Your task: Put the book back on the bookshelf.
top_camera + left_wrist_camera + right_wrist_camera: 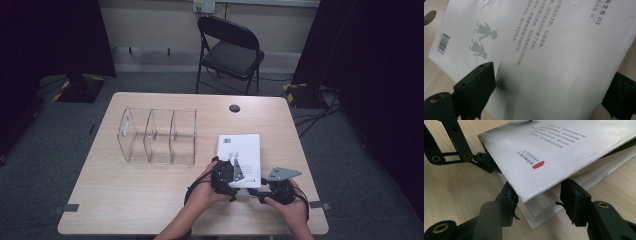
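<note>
A white paperback book (240, 147) lies on the wooden table (150, 200), right of centre. Both grippers meet at its near edge. My left gripper (239, 172) has its jaws wide apart, and the raised back cover (549, 37) with its barcode runs slantwise between them; it is open. In the right gripper view one of its jaws is tucked under the lifted cover (564, 150). My right gripper (540, 202) reaches in below that cover at the near right corner. Its pads (571, 200) sit against both sides of the page block (539, 212).
A clear acrylic organiser (157, 136) with three compartments stands left of the book. A dark round cable hole (234, 108) sits near the table's far edge. A black folding chair (230, 47) stands beyond the table. The person's hands come in over the near table edge.
</note>
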Tool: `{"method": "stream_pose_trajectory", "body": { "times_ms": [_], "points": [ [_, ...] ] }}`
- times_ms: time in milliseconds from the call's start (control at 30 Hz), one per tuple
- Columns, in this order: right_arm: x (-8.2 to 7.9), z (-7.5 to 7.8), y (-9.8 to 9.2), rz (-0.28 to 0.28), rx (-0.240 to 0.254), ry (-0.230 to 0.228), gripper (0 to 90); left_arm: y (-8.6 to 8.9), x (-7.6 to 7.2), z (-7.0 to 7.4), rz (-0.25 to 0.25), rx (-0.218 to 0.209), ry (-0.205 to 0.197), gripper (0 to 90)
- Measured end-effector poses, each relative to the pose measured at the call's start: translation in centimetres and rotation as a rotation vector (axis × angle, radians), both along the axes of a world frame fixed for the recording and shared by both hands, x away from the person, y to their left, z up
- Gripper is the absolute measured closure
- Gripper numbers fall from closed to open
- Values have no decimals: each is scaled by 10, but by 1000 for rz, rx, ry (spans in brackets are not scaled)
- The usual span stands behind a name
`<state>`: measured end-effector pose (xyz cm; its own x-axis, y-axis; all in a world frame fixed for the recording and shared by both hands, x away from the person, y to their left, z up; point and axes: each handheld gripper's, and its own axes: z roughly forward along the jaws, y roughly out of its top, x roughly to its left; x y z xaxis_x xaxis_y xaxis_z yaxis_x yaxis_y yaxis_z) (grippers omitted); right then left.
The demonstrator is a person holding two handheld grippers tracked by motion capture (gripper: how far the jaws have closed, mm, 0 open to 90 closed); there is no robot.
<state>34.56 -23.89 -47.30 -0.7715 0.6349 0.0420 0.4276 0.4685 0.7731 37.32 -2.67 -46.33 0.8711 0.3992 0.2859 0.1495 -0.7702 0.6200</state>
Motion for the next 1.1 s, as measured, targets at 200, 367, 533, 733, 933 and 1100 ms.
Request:
{"method": "stream_pose_trajectory", "body": {
  "times_ms": [200,367,533,733,933,1100],
  "points": [
    [0,-1,0,0,10,20,463,1,-1,0,-6,-14,2,120],
    [-1,-3,1,12,-55,-6,402,1,-2,-1,-8,-18,4,128],
    [-1,-4,-4,-3,-71,0,415,2,-1,1,-18,-18,9,138],
    [1,-6,-8,-25,-33,4,419,6,0,1,-24,-18,6,150],
    [2,-3,-7,-32,-25,1,422,5,-1,1,-21,-13,-1,149],
    [1,-1,-5,-36,-35,-15,425,4,0,2,-22,4,7,140]
  ]
}}
